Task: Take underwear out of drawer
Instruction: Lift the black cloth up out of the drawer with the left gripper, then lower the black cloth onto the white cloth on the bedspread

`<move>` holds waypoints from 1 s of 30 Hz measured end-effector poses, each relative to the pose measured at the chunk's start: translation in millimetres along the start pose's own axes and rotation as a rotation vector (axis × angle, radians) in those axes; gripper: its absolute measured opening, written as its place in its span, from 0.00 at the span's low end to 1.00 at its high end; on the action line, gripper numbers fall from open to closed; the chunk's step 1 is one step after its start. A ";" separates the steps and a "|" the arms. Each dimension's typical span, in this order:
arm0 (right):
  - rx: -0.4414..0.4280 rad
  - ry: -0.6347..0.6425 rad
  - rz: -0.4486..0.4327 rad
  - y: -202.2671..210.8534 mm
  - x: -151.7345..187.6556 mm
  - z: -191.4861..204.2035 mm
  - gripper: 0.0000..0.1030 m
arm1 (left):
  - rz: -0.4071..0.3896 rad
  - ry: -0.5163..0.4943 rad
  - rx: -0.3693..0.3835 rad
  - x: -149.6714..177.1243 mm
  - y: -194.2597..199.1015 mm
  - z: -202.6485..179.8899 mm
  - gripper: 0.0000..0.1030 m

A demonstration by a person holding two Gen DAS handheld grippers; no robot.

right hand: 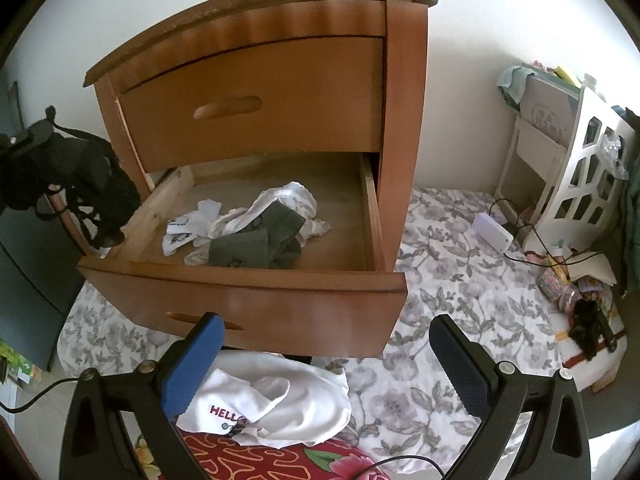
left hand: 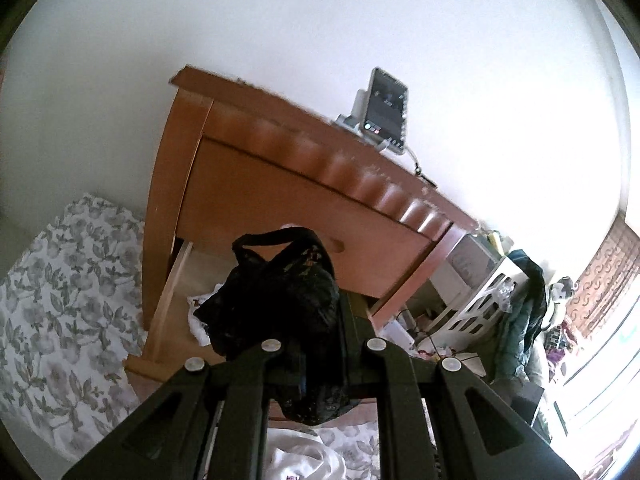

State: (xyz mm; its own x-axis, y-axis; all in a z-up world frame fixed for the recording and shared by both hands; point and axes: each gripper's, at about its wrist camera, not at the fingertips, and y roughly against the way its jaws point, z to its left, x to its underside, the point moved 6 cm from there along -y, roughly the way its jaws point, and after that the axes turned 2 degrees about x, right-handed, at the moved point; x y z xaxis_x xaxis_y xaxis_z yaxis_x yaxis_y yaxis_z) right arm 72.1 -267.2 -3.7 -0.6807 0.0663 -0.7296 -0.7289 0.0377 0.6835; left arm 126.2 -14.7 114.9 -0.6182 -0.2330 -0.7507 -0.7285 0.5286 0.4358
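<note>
The left tool [left hand: 316,344] is clamped on a bundle of black underwear [left hand: 280,300], which hangs bunched between its fingers with a strap loop sticking up above it. In the right wrist view that same black underwear [right hand: 80,184] hangs in the air just outside the left edge of the open drawer [right hand: 256,280], clear of the drawer's inside and level with its left side wall.

The right tool [right hand: 324,364] holds nothing; its fingers stand wide apart, one with a blue pad [right hand: 196,364] and one with a dark pad [right hand: 460,368], in front of the drawer's front panel.

The drawer is the lower one of a wooden nightstand [right hand: 404,92] and is pulled well out. The upper drawer [right hand: 256,96] is closed. Inside the open drawer, near the middle of its floor, lies a loose heap of white clothes [right hand: 280,204] with dark green pieces [right hand: 256,240] on top.

Below the drawer front a white garment with red lettering [right hand: 280,400] lies on a flower-patterned sheet [right hand: 460,280]. A phone on a stand [left hand: 384,112] sits on the nightstand's top, near its back edge. A white rack [right hand: 580,168] stands against the wall off the nightstand's right side.
</note>
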 end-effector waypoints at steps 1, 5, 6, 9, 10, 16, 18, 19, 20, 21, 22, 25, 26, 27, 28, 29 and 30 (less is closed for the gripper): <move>-0.001 0.000 -0.002 0.9 -0.1 0.0 1.00 | -0.007 -0.002 0.003 -1.1 3.2 -1.7 0.11; -0.002 -0.001 -0.008 4.3 -0.5 0.5 1.00 | -0.036 -0.014 0.017 -6.2 16.6 -8.8 0.11; -0.003 -0.001 -0.009 4.9 -0.5 0.6 1.00 | -0.043 -0.018 0.019 -7.2 20.0 -10.5 0.11; -0.003 -0.002 -0.011 6.0 -0.6 0.9 1.00 | -0.053 -0.032 0.028 -8.0 26.5 -15.5 0.11; -0.003 -0.002 -0.012 6.5 -0.7 1.2 1.00 | -0.053 -0.034 0.029 -8.0 27.4 -16.4 0.11; -0.005 0.000 -0.015 10.0 0.1 2.8 1.00 | -0.037 -0.030 0.031 -4.1 27.8 -16.3 0.11; -0.005 0.000 -0.015 10.2 0.0 3.0 1.00 | -0.033 -0.033 0.032 -2.7 28.4 -16.6 0.11; -0.004 0.000 -0.015 10.1 -0.1 2.9 1.00 | -0.032 -0.035 0.032 -2.2 28.7 -17.1 0.11; -0.004 0.000 -0.015 10.1 -0.1 3.0 1.00 | -0.030 -0.037 0.032 -1.8 29.0 -17.5 0.11; -0.004 -0.001 -0.016 10.3 -0.1 3.0 1.00 | -0.027 -0.039 0.032 -1.2 29.3 -18.1 0.11; -0.004 -0.001 -0.017 10.7 -0.1 3.2 1.00 | -0.023 -0.041 0.032 -0.9 29.3 -18.2 0.11; -0.004 -0.001 -0.019 13.8 1.4 3.9 1.00 | -0.011 -0.043 0.027 1.0 28.7 -17.1 0.11; -0.005 -0.001 -0.020 14.8 1.8 4.4 1.00 | -0.008 -0.044 0.028 1.6 28.6 -17.2 0.11; -0.005 -0.001 -0.021 15.2 1.7 4.0 1.00 | -0.003 -0.048 0.028 2.7 28.5 -17.2 0.11; -0.004 -0.002 -0.022 15.8 1.8 4.0 1.00 | 0.000 -0.050 0.027 3.6 28.7 -17.5 0.11; -0.003 -0.004 -0.022 16.2 2.1 3.9 1.00 | 0.005 -0.053 0.027 4.7 28.8 -17.8 0.11; -0.002 -0.005 -0.022 16.7 2.0 3.8 1.00 | 0.012 -0.057 0.027 6.5 29.0 -18.2 0.11</move>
State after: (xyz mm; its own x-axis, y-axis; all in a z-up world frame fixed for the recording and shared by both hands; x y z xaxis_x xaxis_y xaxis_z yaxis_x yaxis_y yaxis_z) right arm 58.9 -262.7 6.3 -0.6641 0.0708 -0.7443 -0.7438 0.0377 0.6673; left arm 95.7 -15.8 131.7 -0.6082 -0.1806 -0.7729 -0.7126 0.5531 0.4315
